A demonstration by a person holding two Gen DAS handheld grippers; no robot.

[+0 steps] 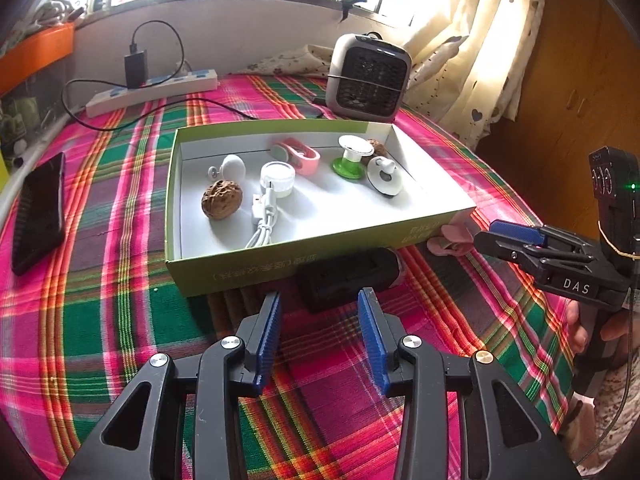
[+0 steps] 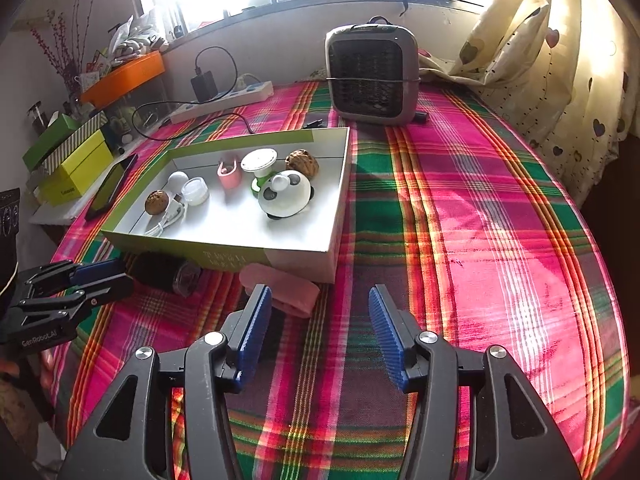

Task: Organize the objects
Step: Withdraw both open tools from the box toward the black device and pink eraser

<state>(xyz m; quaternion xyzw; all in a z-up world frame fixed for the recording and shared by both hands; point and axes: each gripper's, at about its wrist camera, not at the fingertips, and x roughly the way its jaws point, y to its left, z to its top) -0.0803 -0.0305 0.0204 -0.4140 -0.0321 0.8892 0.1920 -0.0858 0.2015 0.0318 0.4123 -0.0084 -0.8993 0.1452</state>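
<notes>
Left gripper point(image 1: 318, 312) fingers spread wide, holding nothing, black case point(image 1: 348, 278) at 12 o'clock. Right gripper point(image 2: 318, 308) likewise parted and empty, pink clip point(image 2: 286, 284) touching its left finger. Box point(image 1: 256, 260) beyond.

Open green box point(image 1: 240, 276) sitting on plaid cloth, holding two walnuts point(image 1: 222, 201), white cable point(image 1: 262, 224), small trinkets, black case point(image 1: 346, 280) and possibly pink clip point(image 2: 280, 288) lying just outside.

Black cylindrical object point(image 1: 348, 278) partly hidden behind the green cardboard box's point(image 1: 240, 268) front wall, pink soft item point(image 2: 280, 289) half covered by a blue-padded finger, box lettering perhaps too blurred to read.
</notes>
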